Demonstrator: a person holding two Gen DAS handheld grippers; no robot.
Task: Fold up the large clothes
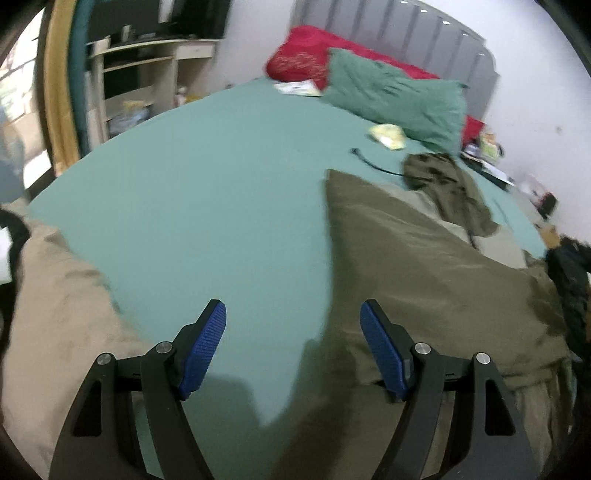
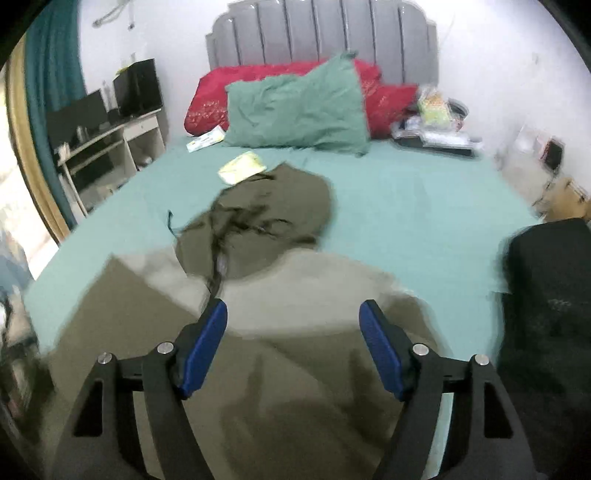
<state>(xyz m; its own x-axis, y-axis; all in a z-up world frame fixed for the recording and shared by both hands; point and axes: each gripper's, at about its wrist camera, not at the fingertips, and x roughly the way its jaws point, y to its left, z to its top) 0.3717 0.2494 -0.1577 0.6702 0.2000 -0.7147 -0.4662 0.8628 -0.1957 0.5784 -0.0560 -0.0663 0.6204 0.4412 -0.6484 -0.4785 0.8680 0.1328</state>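
Observation:
A large olive-green hooded jacket (image 2: 258, 362) lies spread on the teal bed sheet (image 2: 406, 206), its hood (image 2: 273, 206) and dark drawstrings toward the pillows. A paler inner layer shows around the collar. My right gripper (image 2: 293, 308) hovers open above the jacket's upper body, nothing between its blue pads (image 2: 207, 343). In the left wrist view the jacket (image 1: 424, 280) fills the right side, with a straight folded edge. My left gripper (image 1: 292, 310) is open over that edge, one pad above bare sheet (image 1: 203, 206), the other above the fabric.
A beige cloth (image 1: 62, 302) lies at the bed's near left. A green pillow (image 2: 295, 110), red bedding (image 2: 210, 96) and a yellow packet (image 2: 242, 168) sit near the grey headboard (image 2: 321, 33). A desk (image 2: 107, 136) stands left; a black bundle (image 2: 546, 295) lies right.

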